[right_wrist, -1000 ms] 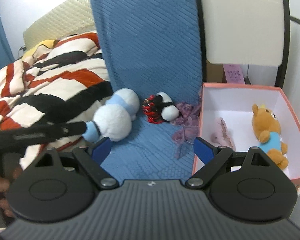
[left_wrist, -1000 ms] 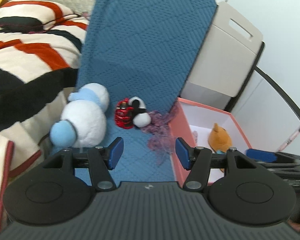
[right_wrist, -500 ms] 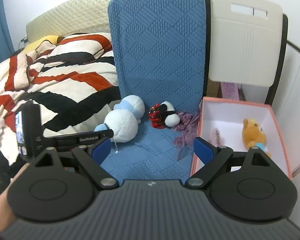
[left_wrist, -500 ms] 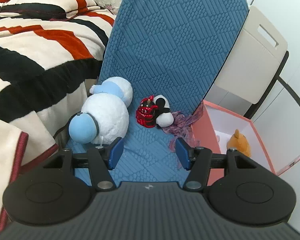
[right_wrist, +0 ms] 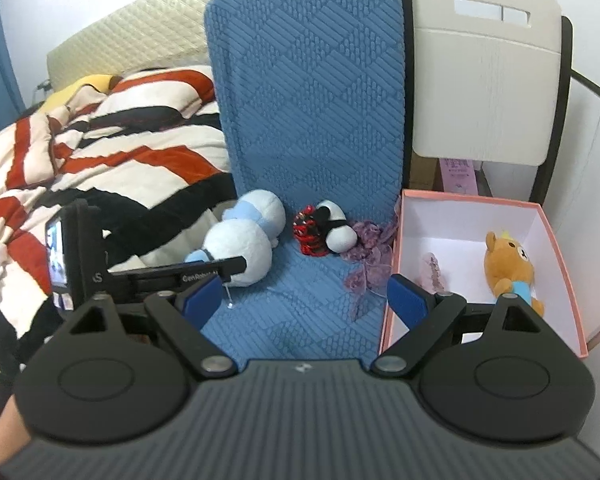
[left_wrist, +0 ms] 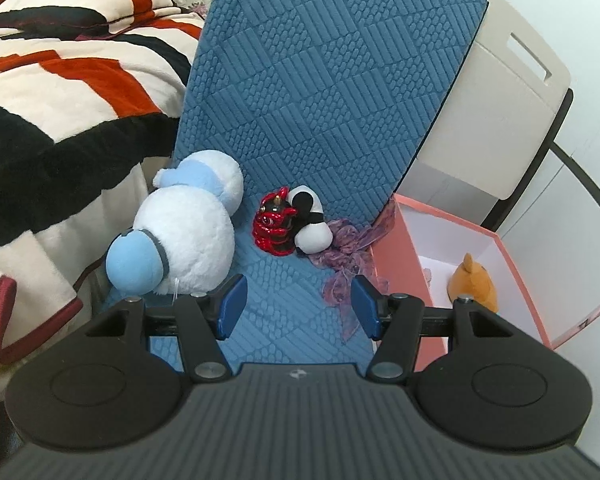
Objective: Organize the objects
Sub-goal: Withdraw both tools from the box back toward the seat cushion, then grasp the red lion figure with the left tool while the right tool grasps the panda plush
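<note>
Left wrist view: we see the left claw spread apart, holding nothing, above the blue mat. On that mat, from the left, lie the white-and-blue plush, the red figurine, the black-and-white plush and the purple ribbon. Right of the mat, the pink box shows only the orange bear's back. Our right wrist view adds the bear's face and the right claw, also spread and empty.
</note>
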Action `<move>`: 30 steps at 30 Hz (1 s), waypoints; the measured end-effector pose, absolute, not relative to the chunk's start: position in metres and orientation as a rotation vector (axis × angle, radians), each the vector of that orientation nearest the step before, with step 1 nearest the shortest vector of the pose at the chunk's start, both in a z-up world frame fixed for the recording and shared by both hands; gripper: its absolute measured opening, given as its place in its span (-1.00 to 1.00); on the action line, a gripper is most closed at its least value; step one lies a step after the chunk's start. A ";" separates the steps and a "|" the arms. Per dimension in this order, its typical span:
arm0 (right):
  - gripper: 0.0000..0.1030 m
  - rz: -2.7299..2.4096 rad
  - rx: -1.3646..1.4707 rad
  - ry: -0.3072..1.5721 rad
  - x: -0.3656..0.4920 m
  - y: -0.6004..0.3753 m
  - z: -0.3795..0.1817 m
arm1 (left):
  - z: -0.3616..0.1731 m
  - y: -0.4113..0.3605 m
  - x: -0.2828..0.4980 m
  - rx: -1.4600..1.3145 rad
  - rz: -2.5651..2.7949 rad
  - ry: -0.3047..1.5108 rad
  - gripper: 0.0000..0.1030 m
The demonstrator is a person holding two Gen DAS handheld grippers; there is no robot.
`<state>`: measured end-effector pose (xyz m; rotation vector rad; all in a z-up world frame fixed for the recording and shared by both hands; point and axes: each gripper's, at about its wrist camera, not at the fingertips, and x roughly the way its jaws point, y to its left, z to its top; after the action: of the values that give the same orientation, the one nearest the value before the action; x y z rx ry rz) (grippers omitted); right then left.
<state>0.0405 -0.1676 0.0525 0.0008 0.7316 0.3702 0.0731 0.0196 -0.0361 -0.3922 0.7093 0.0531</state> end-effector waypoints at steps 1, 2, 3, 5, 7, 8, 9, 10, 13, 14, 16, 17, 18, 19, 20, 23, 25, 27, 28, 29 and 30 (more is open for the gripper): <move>0.77 0.368 -0.003 0.740 0.042 -0.167 0.051 | -0.037 0.021 0.075 -0.396 0.050 0.710 0.23; 0.77 0.369 -0.008 0.746 0.044 -0.166 0.050 | -0.039 0.022 0.077 -0.400 0.047 0.709 0.23; 0.77 0.369 -0.010 0.747 0.045 -0.166 0.050 | -0.040 0.023 0.079 -0.404 0.047 0.710 0.23; 0.77 0.363 -0.011 0.747 0.048 -0.165 0.049 | -0.043 0.026 0.084 -0.413 0.048 0.712 0.23; 0.77 0.356 -0.016 0.752 0.052 -0.164 0.047 | -0.047 0.029 0.090 -0.416 0.049 0.718 0.23; 0.77 0.353 -0.012 0.760 0.054 -0.164 0.045 | -0.049 0.031 0.093 -0.415 0.049 0.722 0.23; 0.77 0.356 -0.008 0.765 0.057 -0.163 0.044 | -0.052 0.032 0.097 -0.413 0.048 0.727 0.23; 0.77 0.354 -0.009 0.768 0.060 -0.162 0.043 | -0.054 0.034 0.101 -0.412 0.049 0.732 0.23; 0.77 0.348 -0.018 0.760 0.069 -0.158 0.039 | -0.064 0.039 0.113 -0.412 0.043 0.738 0.23; 0.77 0.344 -0.018 0.764 0.073 -0.157 0.037 | -0.067 0.040 0.117 -0.413 0.043 0.742 0.23; 0.77 0.338 -0.024 0.769 0.082 -0.155 0.031 | -0.074 0.042 0.128 -0.413 0.048 0.754 0.23; 0.77 0.332 -0.032 0.771 0.088 -0.153 0.027 | -0.077 0.044 0.133 -0.413 0.048 0.755 0.23; 0.77 0.326 -0.040 0.770 0.093 -0.152 0.022 | -0.079 0.045 0.138 -0.412 0.047 0.753 0.23; 0.77 0.320 -0.049 0.770 0.099 -0.151 0.017 | -0.082 0.046 0.143 -0.409 0.046 0.753 0.23; 0.77 0.308 -0.058 0.774 0.107 -0.149 0.011 | -0.084 0.046 0.148 -0.405 0.045 0.754 0.23; 0.77 0.286 -0.071 0.781 0.129 -0.144 -0.008 | -0.091 0.047 0.166 -0.385 0.045 0.749 0.23; 0.77 0.271 -0.077 0.783 0.142 -0.140 -0.019 | -0.095 0.047 0.176 -0.373 0.040 0.742 0.23; 0.77 0.271 -0.073 0.787 0.155 -0.136 -0.028 | -0.100 0.047 0.188 -0.358 0.033 0.743 0.23; 0.77 0.272 -0.071 0.786 0.162 -0.134 -0.033 | -0.102 0.048 0.193 -0.354 0.030 0.745 0.23; 0.77 0.267 -0.071 0.788 0.169 -0.132 -0.038 | -0.104 0.047 0.198 -0.351 0.027 0.745 0.23; 0.77 0.261 -0.072 0.791 0.177 -0.130 -0.043 | -0.106 0.048 0.203 -0.346 0.020 0.741 0.23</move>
<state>0.1771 -0.1299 -0.0425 -0.0725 0.7910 0.2615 0.2028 0.0476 -0.1062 -0.3460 0.7408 0.0199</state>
